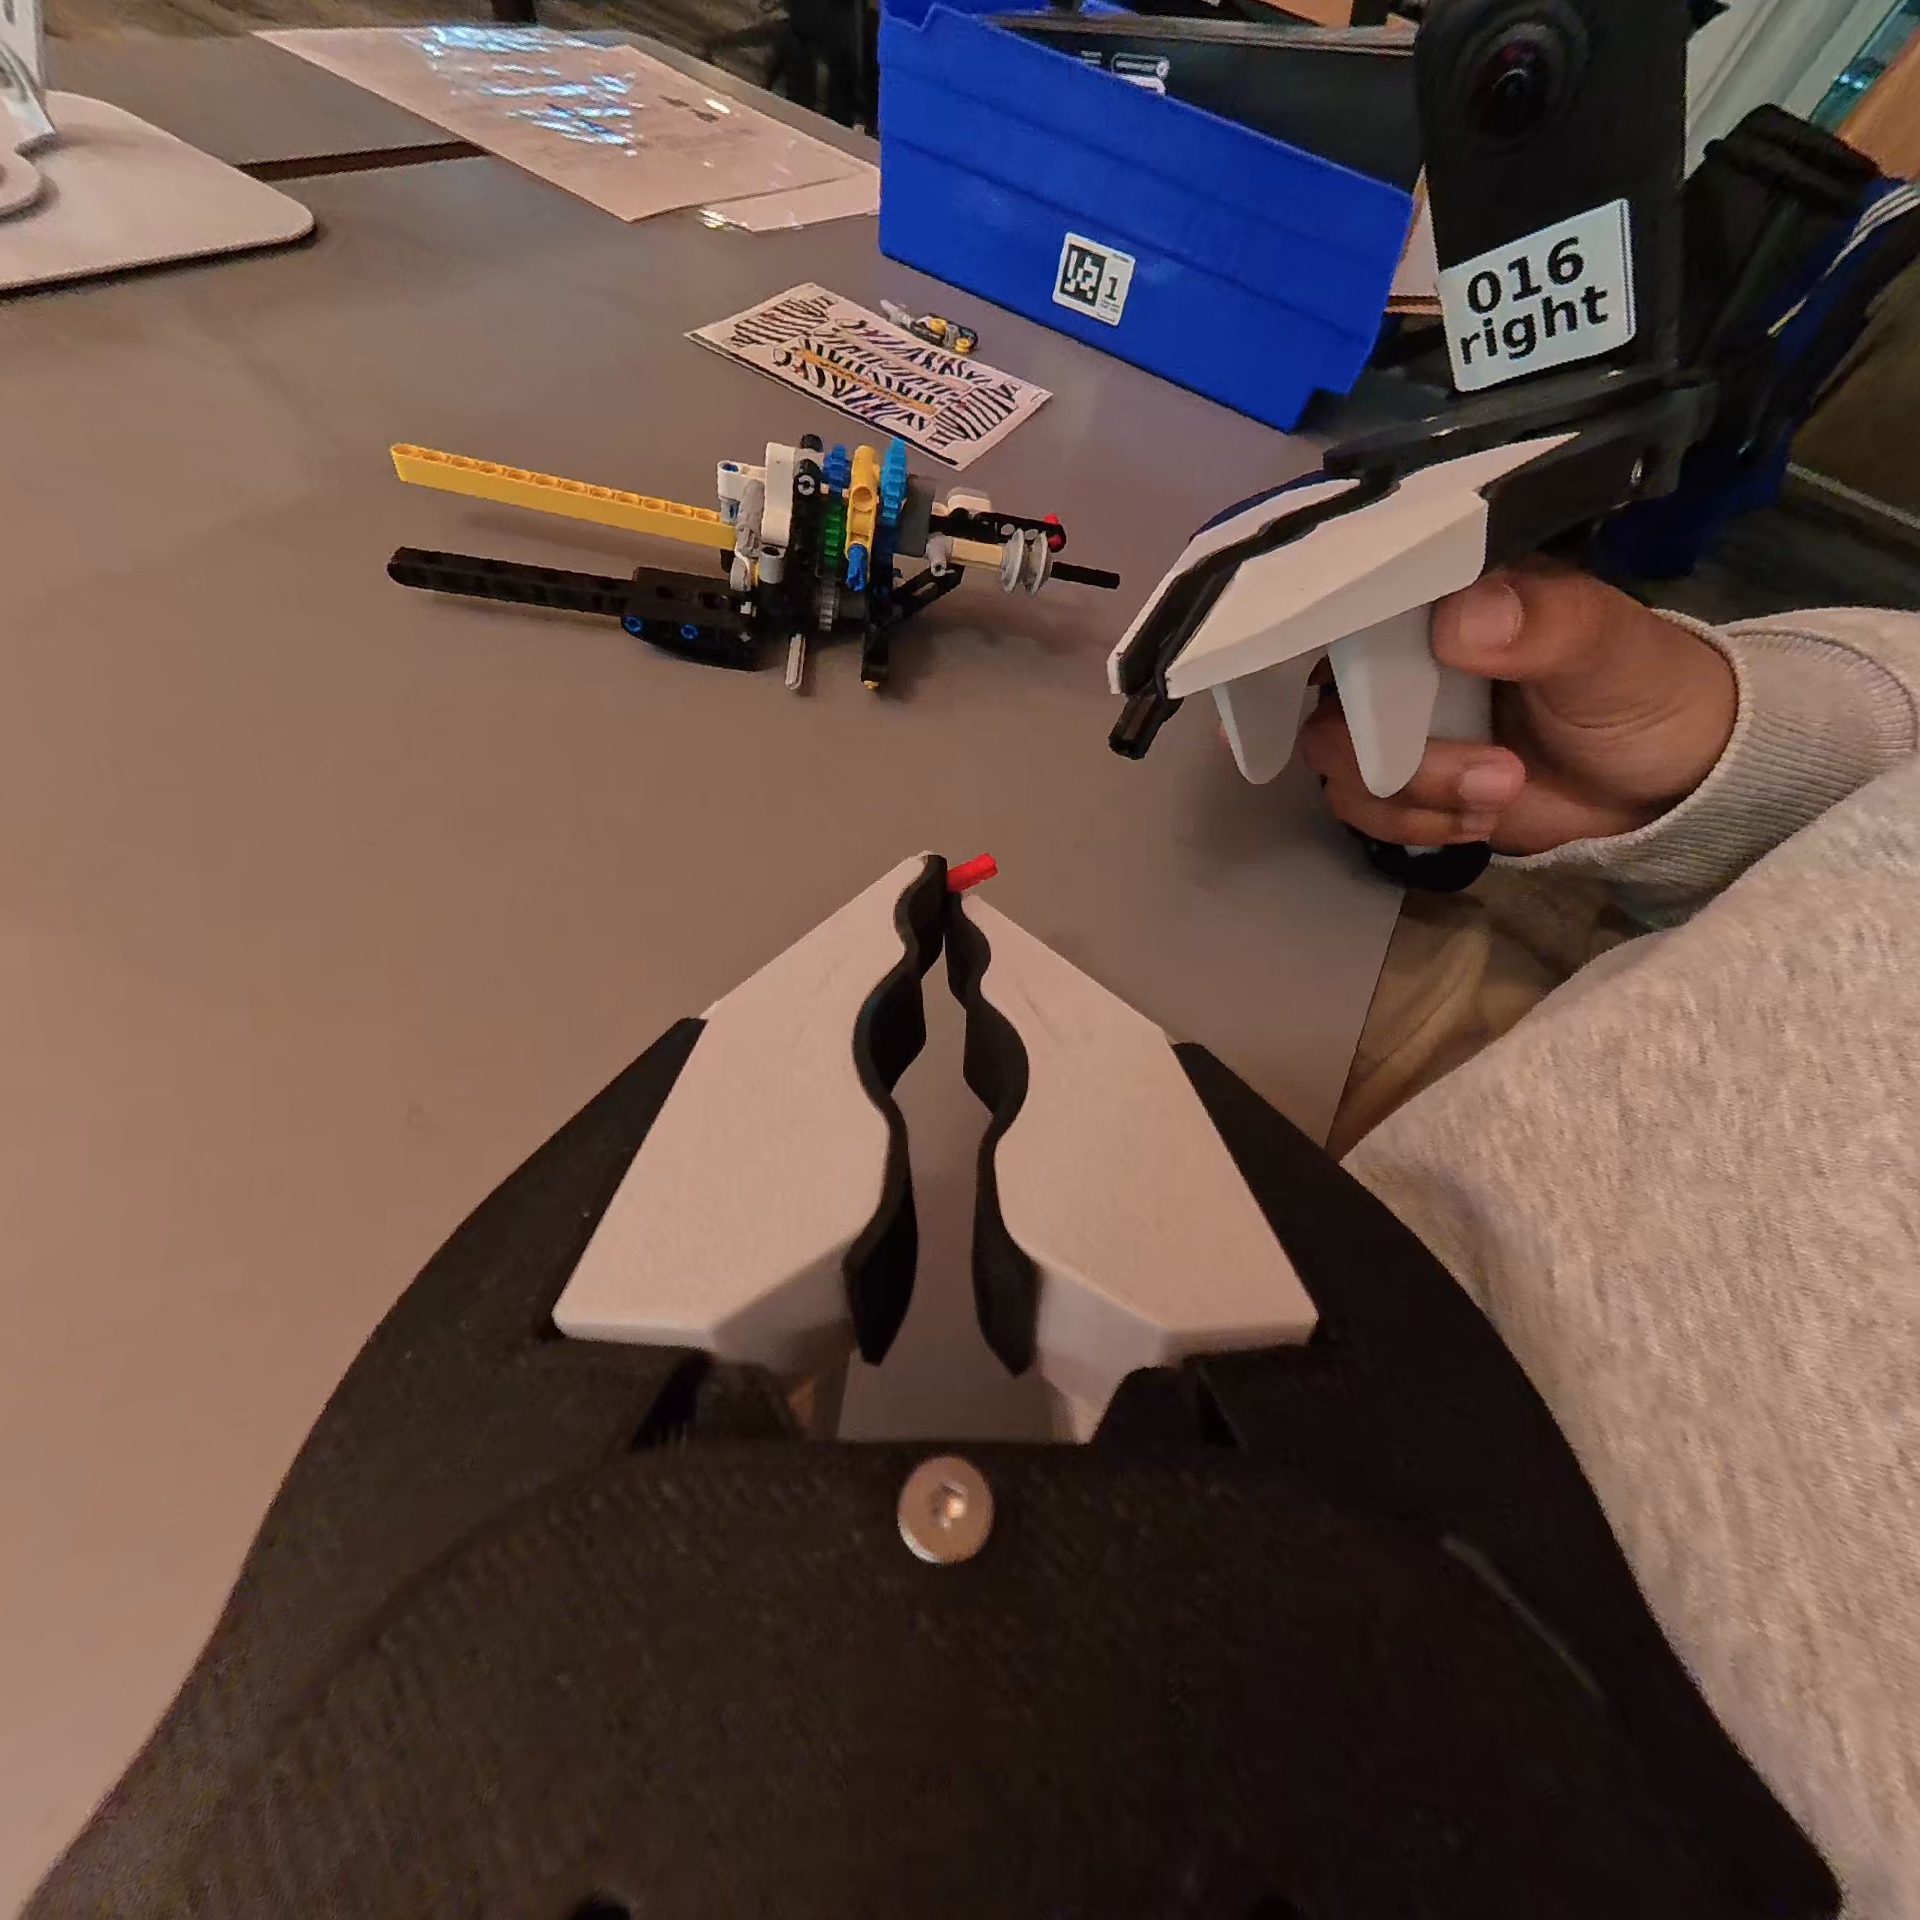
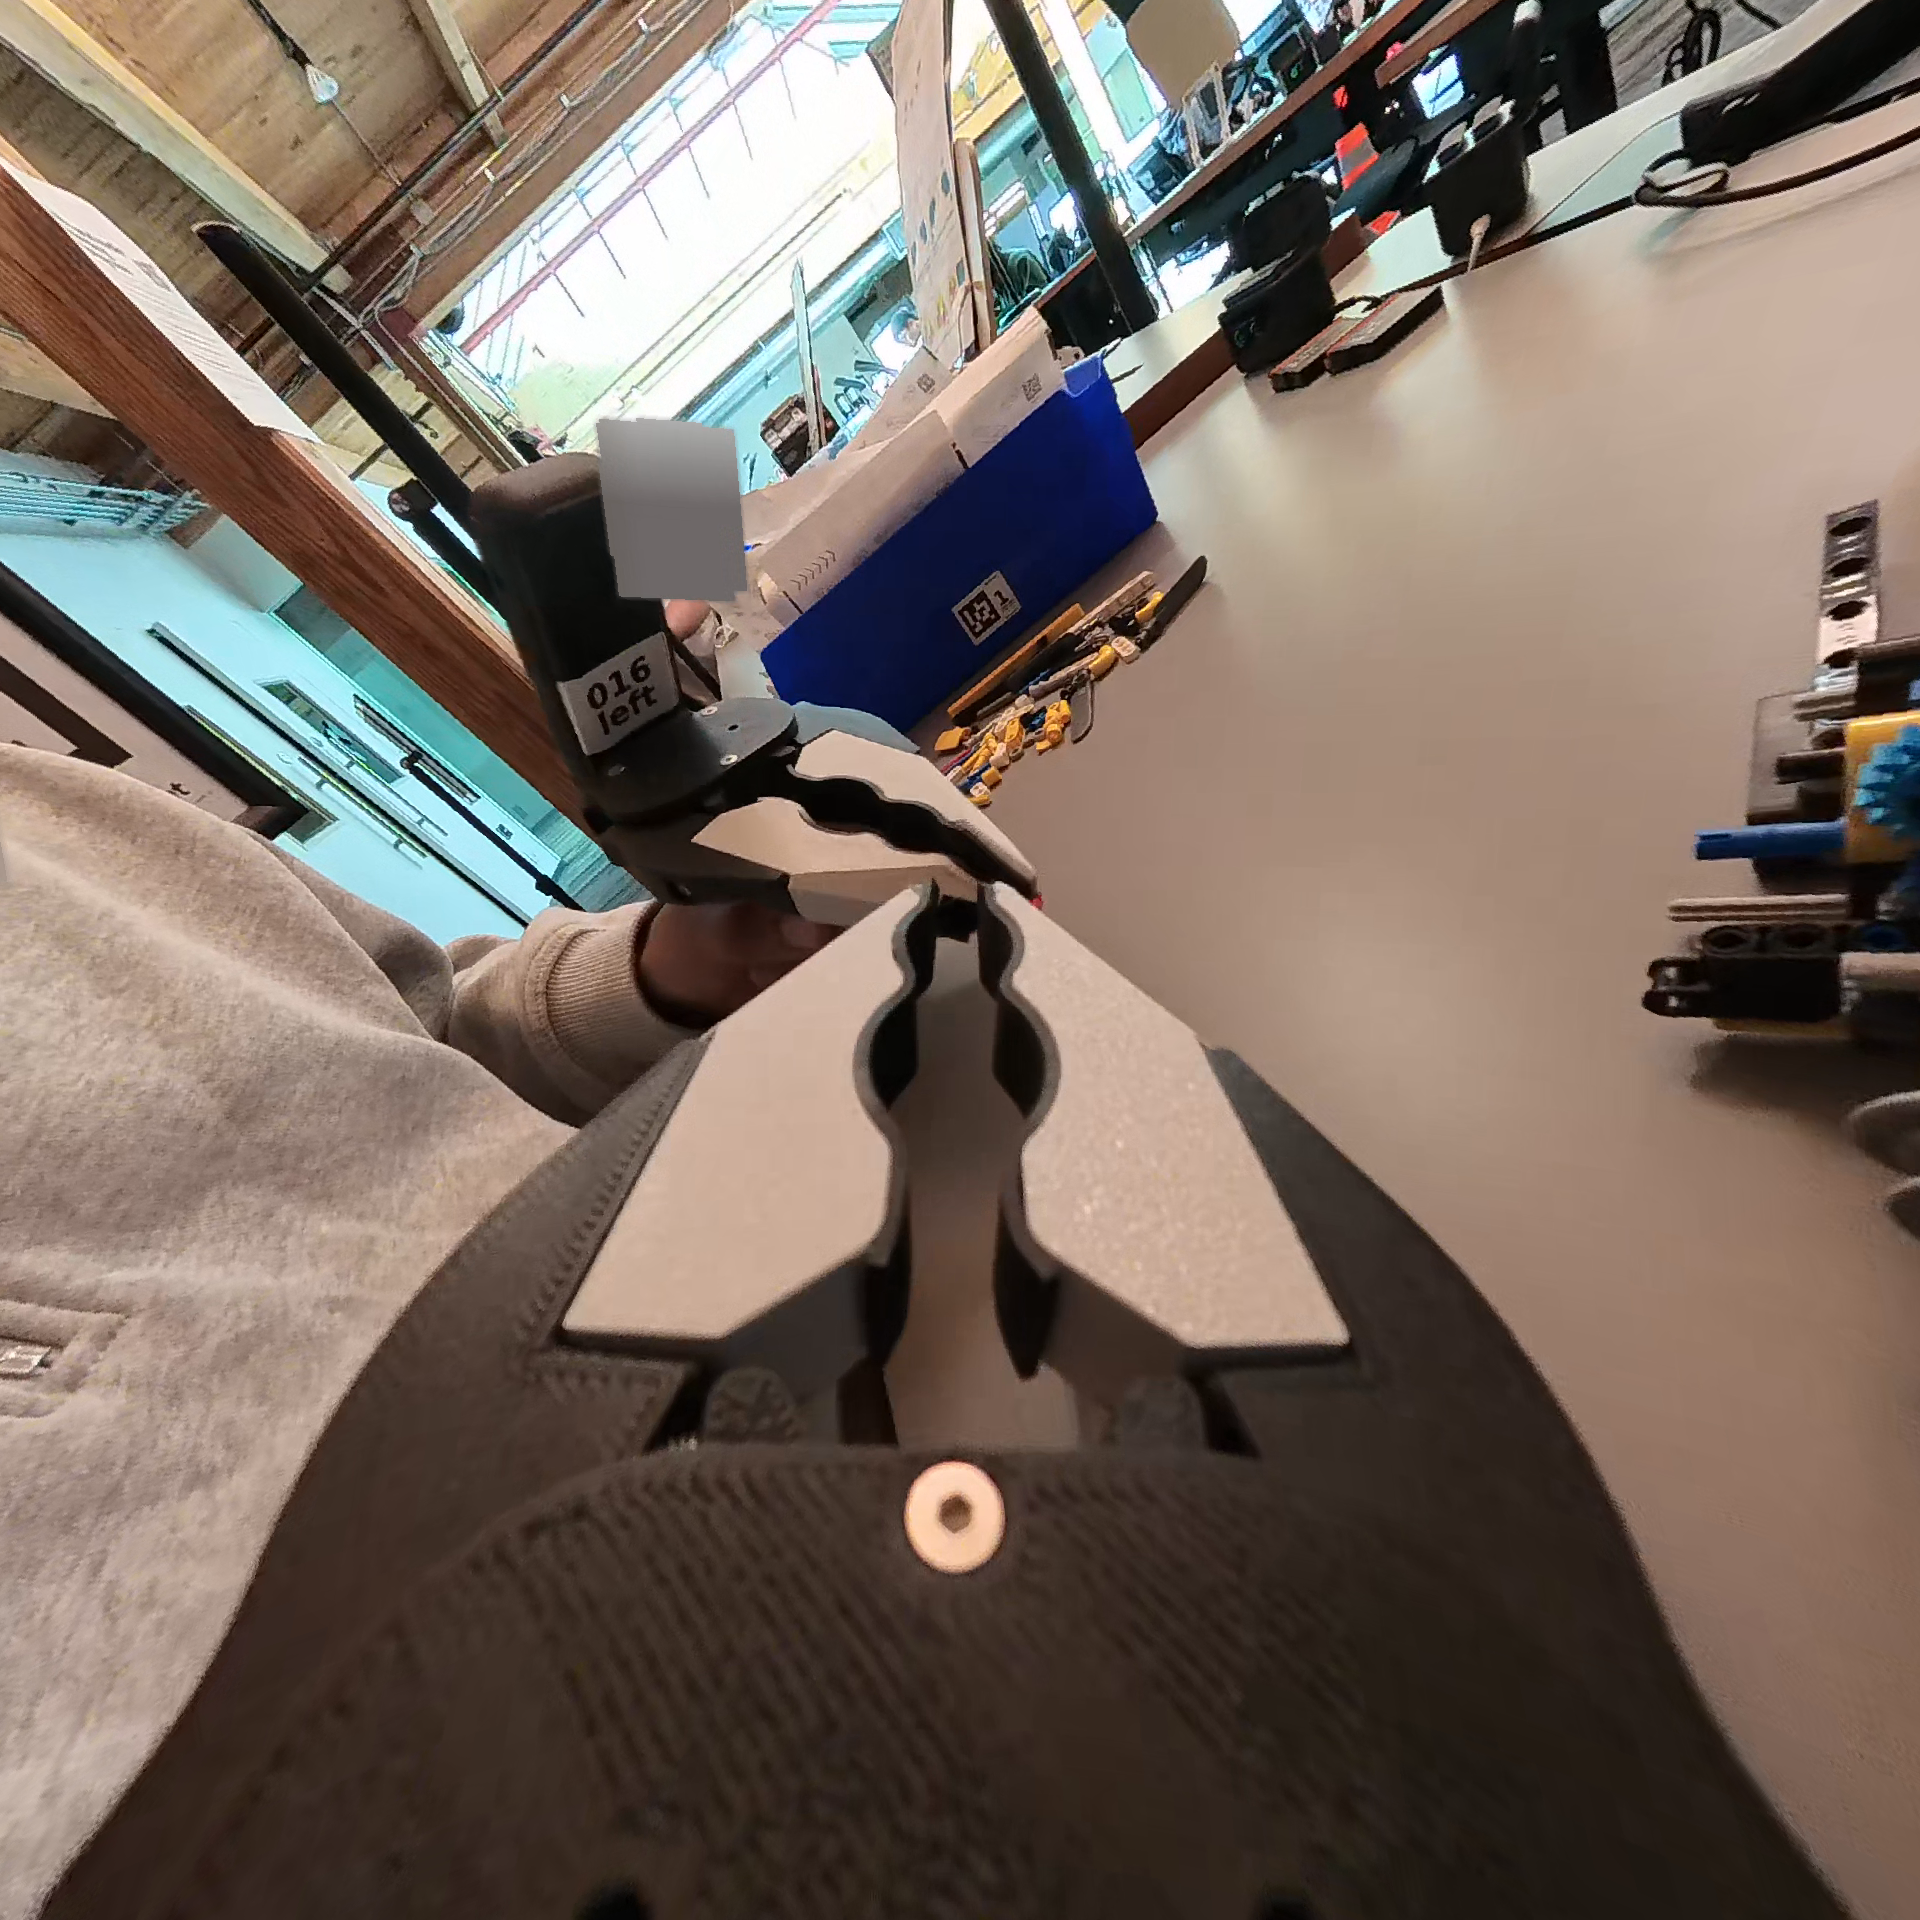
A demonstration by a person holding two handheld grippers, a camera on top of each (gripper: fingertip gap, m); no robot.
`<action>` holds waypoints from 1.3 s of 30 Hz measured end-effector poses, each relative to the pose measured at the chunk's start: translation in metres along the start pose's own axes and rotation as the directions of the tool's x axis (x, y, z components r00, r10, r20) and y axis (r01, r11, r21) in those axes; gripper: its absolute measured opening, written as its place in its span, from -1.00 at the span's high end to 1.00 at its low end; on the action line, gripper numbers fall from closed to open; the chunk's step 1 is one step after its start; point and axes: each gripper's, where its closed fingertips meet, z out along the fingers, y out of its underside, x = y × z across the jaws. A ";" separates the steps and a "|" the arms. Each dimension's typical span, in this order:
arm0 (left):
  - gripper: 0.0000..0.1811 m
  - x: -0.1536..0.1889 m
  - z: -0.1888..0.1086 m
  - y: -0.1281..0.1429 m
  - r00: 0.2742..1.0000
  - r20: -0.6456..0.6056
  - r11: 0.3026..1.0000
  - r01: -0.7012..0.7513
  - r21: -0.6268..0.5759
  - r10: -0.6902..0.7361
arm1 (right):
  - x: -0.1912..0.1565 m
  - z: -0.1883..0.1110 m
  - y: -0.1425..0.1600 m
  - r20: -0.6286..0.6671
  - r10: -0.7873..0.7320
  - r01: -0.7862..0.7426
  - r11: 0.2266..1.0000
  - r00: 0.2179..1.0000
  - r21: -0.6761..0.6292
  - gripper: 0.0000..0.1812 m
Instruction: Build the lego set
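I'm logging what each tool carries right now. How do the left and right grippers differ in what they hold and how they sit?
The left gripper pinches a small red pin; the right gripper pinches a small black piece. In the left wrist view, the left gripper points toward the lego assembly, while the right gripper comes in from the side, slanting down toward the table. Both are shut at the tips and held off the table.
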 end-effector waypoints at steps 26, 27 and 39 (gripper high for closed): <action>1.00 0.002 -0.002 -0.001 1.000 -0.019 1.000 -0.003 0.013 0.003 | 0.003 -0.003 -0.003 -0.008 0.005 -0.004 1.000 1.000 0.017 0.93; 1.00 0.002 -0.001 -0.001 1.000 -0.019 1.000 -0.004 0.013 0.005 | 0.002 -0.003 -0.003 -0.008 0.004 -0.004 1.000 1.000 0.016 0.93; 1.00 0.003 0.001 0.001 1.000 -0.009 1.000 -0.023 -0.005 0.023 | 0.004 -0.003 -0.003 -0.014 0.015 -0.015 1.000 1.000 0.021 0.93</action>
